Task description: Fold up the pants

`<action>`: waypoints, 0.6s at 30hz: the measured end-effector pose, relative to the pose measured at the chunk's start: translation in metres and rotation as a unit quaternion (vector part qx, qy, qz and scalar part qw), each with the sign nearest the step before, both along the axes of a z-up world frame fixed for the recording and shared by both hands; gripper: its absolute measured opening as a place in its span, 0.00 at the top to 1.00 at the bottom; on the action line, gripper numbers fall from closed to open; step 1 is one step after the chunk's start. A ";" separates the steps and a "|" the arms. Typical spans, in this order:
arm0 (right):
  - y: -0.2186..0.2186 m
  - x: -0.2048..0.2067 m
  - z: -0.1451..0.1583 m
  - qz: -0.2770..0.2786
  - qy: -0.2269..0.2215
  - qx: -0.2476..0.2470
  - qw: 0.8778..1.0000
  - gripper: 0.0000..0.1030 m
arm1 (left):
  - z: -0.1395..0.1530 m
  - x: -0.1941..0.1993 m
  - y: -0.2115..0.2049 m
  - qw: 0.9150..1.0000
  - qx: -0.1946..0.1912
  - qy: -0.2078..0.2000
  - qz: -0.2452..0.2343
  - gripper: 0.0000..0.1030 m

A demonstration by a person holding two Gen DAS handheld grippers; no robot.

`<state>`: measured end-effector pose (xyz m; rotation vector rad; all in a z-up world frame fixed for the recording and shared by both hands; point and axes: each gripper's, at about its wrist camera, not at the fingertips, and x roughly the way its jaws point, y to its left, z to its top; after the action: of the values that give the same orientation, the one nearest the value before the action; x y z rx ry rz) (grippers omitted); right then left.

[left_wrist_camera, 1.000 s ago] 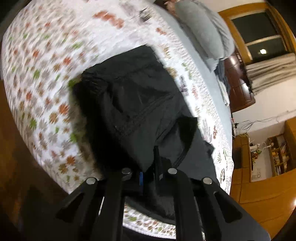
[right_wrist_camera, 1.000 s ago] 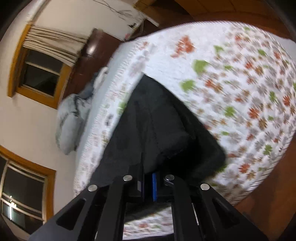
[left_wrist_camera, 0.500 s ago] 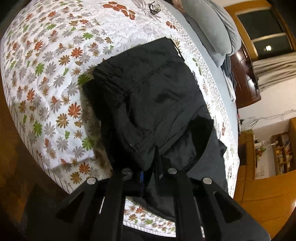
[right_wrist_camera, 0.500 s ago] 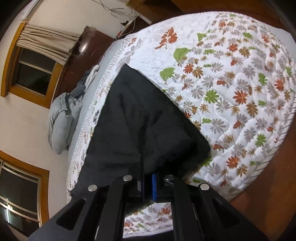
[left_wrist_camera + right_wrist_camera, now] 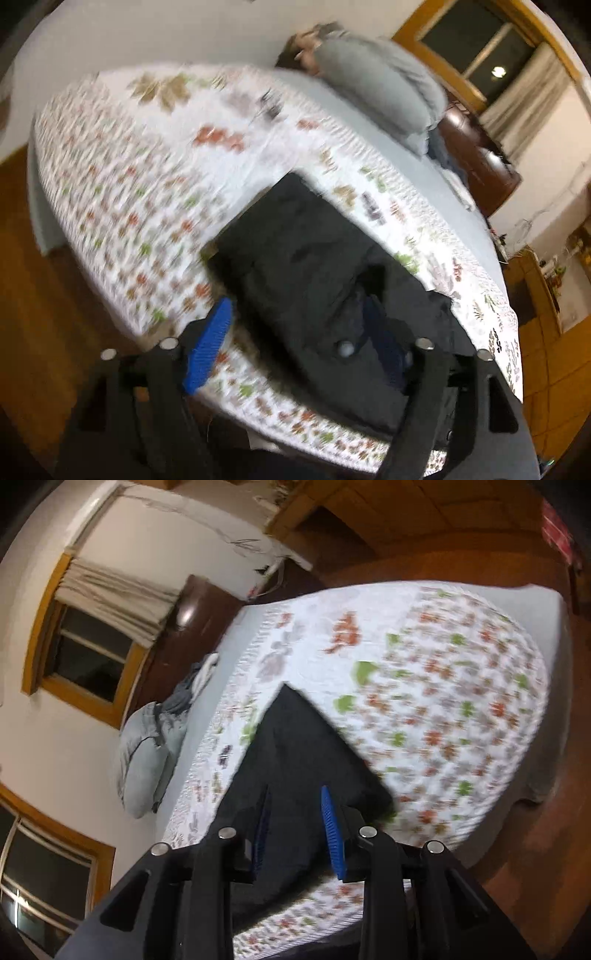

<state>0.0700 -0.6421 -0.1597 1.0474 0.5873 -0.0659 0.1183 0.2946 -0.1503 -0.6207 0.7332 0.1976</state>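
Observation:
The black pants [image 5: 303,266] lie folded in a rough rectangle on the floral quilt, near the bed's front edge. They also show in the right wrist view [image 5: 299,753]. My left gripper [image 5: 295,317] is open, its blue pads wide apart above the near end of the pants, holding nothing. My right gripper [image 5: 295,805] is open too, with its blue pads spread over the near edge of the pants. Both views are motion-blurred.
The floral quilt [image 5: 129,177] covers the bed [image 5: 461,709]. A grey pillow [image 5: 380,85] lies at the head, also seen in the right wrist view [image 5: 144,753]. A dark wooden cabinet [image 5: 476,166] and windows stand by the wall. Wooden floor [image 5: 44,314] surrounds the bed.
Both grippers were shut on the pants' near edge; now both have opened and let go. Both have pulled back and up, and the pants rest flat on the quilt.

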 end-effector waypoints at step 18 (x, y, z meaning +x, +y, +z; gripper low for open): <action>0.012 0.030 -0.039 0.044 0.014 0.038 0.998 0.61 | -0.068 0.068 -0.011 0.996 -0.012 0.081 -0.045 0.29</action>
<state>0.0996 -0.6301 -0.1989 1.0932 0.6646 0.0201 0.1864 0.2841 -0.2178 -0.5973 0.9191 0.1584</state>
